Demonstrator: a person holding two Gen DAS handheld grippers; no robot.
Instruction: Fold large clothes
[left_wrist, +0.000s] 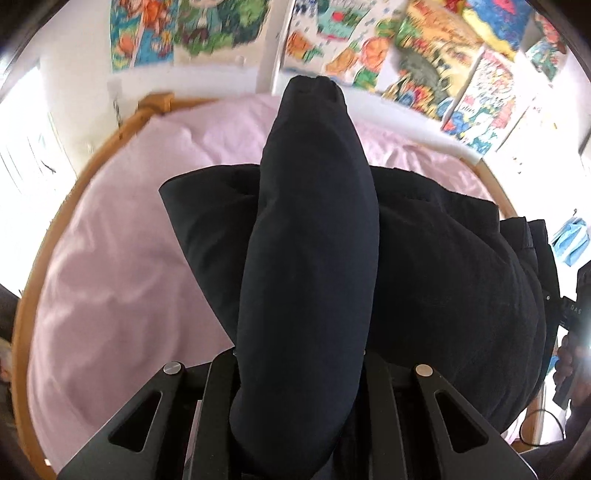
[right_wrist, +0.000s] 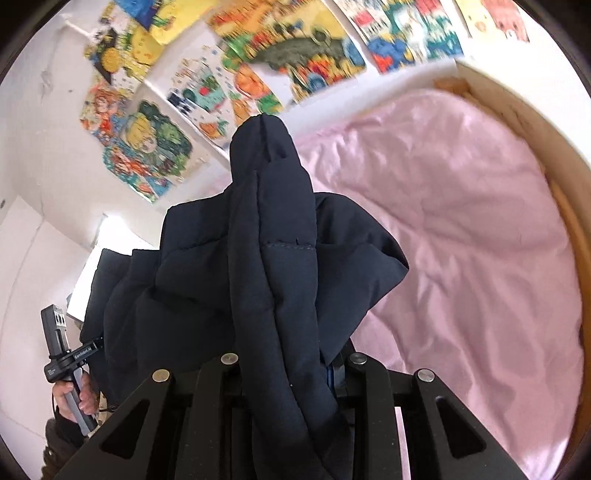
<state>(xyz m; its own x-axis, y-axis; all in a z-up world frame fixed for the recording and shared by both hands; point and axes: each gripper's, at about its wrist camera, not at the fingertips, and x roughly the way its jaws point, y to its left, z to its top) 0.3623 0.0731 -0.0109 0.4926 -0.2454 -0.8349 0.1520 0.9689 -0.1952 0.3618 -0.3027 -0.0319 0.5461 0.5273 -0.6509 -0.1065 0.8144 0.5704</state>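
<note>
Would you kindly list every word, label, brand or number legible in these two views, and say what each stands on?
"DAS": white letters, seemingly partial, on the black body of the right gripper at the left wrist view's edge.
Small white brand lettering on the left gripper, seen from the right wrist: too small to read with certainty.
Colourful posters on the wall: print blurred, unreadable.
Dark padded jacket: no text visible.

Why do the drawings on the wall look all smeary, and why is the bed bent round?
In both wrist views the drawings are smeared by motion blur; the fisheye lens curves the wooden bed frame; the left wrist view also has white glare at its right edge; the dark jacket is sharper.
</note>
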